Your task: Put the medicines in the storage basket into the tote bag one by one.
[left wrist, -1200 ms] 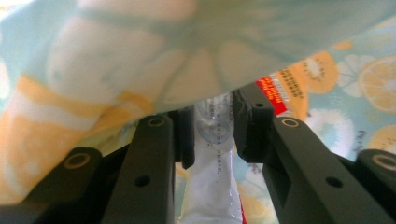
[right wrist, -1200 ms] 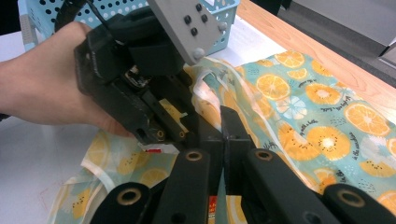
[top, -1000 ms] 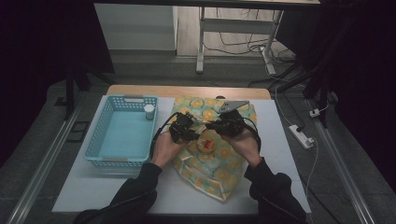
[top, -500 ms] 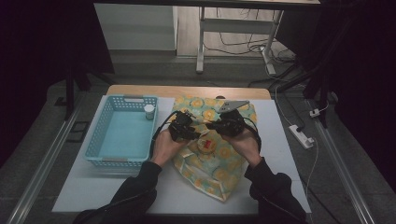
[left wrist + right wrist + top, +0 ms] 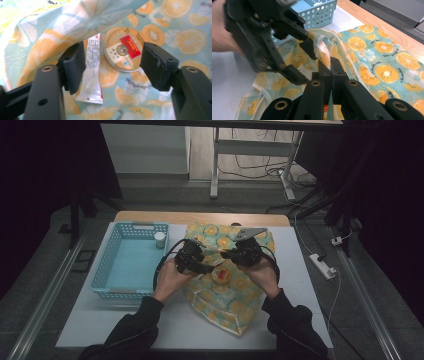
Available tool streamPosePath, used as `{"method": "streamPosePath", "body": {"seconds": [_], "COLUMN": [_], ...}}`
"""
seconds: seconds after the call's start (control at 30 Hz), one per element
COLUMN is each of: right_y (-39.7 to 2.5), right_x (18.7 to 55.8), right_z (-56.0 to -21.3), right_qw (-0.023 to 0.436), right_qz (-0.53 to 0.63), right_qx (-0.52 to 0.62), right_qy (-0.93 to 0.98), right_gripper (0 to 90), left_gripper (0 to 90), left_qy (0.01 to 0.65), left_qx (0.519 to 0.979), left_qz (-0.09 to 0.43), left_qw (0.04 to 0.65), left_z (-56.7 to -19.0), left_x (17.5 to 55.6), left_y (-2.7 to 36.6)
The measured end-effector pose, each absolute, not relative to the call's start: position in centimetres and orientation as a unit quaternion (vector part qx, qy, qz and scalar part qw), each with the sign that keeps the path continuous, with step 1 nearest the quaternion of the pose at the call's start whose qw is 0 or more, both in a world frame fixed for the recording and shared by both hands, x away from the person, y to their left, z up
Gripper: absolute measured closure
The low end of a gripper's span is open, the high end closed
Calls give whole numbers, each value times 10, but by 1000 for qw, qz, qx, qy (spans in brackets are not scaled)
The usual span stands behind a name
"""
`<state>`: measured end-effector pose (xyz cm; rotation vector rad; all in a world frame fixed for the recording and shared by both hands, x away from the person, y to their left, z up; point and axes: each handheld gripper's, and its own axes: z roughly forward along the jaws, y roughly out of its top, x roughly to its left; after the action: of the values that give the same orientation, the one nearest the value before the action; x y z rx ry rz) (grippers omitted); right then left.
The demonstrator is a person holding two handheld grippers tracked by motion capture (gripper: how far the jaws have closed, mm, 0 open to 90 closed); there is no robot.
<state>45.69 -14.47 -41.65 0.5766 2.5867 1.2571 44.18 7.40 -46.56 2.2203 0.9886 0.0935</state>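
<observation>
Blue basket (image 5: 127, 265) holds one small white jar (image 5: 159, 239).

Matt printed cloth (image 5: 175, 37) bearing a glossy metal tin (image 5: 125, 51) and smooth plastic tube (image 5: 92, 75); perforated plastic basket (image 5: 131, 262), matt white tabletop (image 5: 100, 320) with wooden edge.

A white-topped bench (image 5: 310, 285) with a wooden far edge carries a light-blue slotted basket (image 5: 129, 261) at its left and an orange-slice patterned cloth (image 5: 235, 300) spread beside it.
</observation>
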Motion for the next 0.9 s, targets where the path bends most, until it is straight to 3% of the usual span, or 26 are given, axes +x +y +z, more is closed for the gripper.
{"method": "streamPosePath", "body": {"seconds": [0.9], "right_y": [-144], "right_x": [456], "right_z": [-417], "right_qw": [103], "right_qz": [424], "right_qx": [196], "right_qy": [878], "right_gripper": [895], "left_gripper": [113], "left_qy": [419], "left_qx": [822], "left_qz": [32], "left_qw": [384], "left_z": [-447], "left_x": [426], "left_y": [148]}}
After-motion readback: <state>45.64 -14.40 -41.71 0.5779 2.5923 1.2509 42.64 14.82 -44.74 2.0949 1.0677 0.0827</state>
